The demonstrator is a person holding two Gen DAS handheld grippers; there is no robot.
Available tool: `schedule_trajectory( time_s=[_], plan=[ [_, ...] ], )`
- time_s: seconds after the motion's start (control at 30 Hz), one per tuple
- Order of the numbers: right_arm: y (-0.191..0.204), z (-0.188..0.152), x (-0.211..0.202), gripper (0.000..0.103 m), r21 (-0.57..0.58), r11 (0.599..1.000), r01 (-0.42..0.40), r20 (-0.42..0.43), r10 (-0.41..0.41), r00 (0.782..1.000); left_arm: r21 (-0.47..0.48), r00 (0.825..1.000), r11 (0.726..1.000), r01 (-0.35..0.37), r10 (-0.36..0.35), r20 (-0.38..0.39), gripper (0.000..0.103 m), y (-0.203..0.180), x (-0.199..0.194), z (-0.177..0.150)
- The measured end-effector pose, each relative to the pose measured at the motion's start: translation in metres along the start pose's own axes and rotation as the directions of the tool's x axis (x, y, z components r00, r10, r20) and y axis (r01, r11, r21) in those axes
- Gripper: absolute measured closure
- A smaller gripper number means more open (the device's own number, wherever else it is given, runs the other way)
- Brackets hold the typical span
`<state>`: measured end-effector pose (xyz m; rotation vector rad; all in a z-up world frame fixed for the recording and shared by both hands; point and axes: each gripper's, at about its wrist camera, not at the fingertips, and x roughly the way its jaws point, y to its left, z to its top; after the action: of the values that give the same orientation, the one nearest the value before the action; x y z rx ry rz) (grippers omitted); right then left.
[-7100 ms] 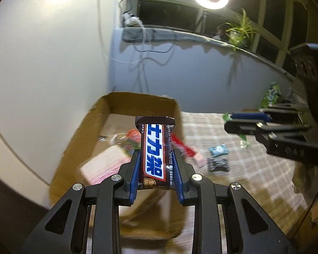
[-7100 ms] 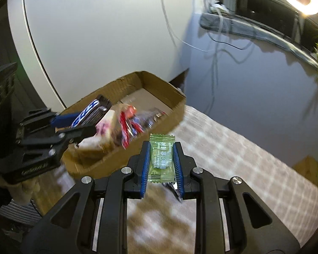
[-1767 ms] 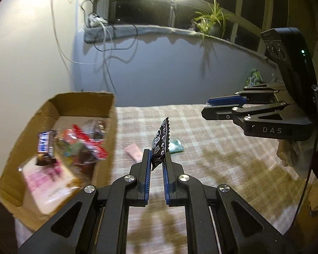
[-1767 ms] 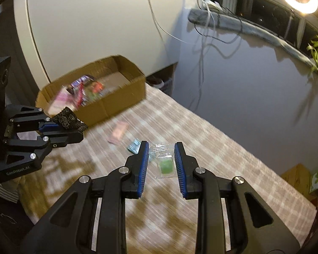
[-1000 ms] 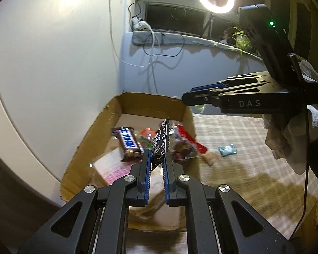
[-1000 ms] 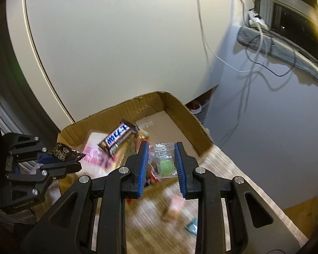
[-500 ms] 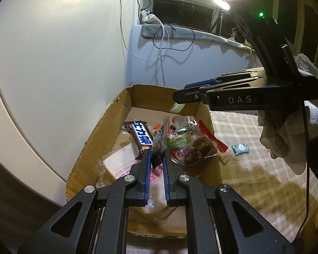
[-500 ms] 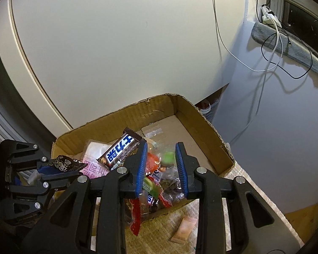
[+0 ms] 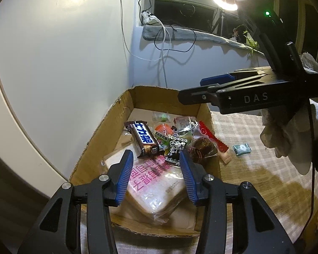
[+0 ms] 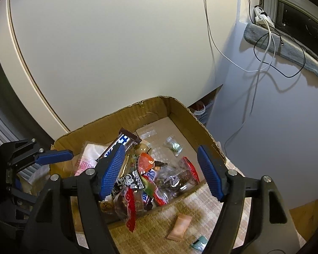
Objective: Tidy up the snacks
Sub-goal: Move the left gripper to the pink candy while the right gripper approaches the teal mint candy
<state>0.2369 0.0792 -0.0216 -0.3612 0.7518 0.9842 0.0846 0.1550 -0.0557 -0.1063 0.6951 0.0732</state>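
Snacks (image 10: 179, 225) remaining: light, crinkly, slippery sachets, best pinched across flat faces. Left gripper (image 9: 155, 174) and right gripper (image 10: 161, 171) just opened, nothing held.

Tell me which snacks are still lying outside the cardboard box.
Two: the peach-pink packet and the small teal packet, both on the checked cloth beside the cardboard box. Every other snack lies inside it.
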Motion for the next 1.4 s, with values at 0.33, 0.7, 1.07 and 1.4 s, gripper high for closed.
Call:
schedule_trajectory(
  time_s=[0.33,0.7,1.07,1.4],
  plan=[
    [-0.015,-0.021,-0.027,0.030,0.008,1.000,0.020,0.010,-0.020,1.000,0.011,1.000,1.000,0.022,-0.022,0.018,0.059,-0.018,-0.012,-0.001],
    [-0.056,-0.069,-0.052,0.030,-0.003,0.998,0.059,-0.045,-0.059,0.997,0.049,0.996,0.996,0.080,-0.082,0.031,0.059,-0.063,-0.019,0.000],
    [-0.071,-0.118,-0.042,0.044,-0.117,0.992,-0.048,-0.147,0.031,0.989,0.057,0.991,0.990,0.133,-0.131,-0.043,0.076,-0.112,0.010,-0.009],
    [-0.081,-0.138,-0.022,0.055,-0.177,0.974,-0.142,-0.176,0.111,0.978,-0.009,0.988,0.997,0.077,-0.078,-0.137,0.079,-0.132,0.072,-0.012]
  ],
)
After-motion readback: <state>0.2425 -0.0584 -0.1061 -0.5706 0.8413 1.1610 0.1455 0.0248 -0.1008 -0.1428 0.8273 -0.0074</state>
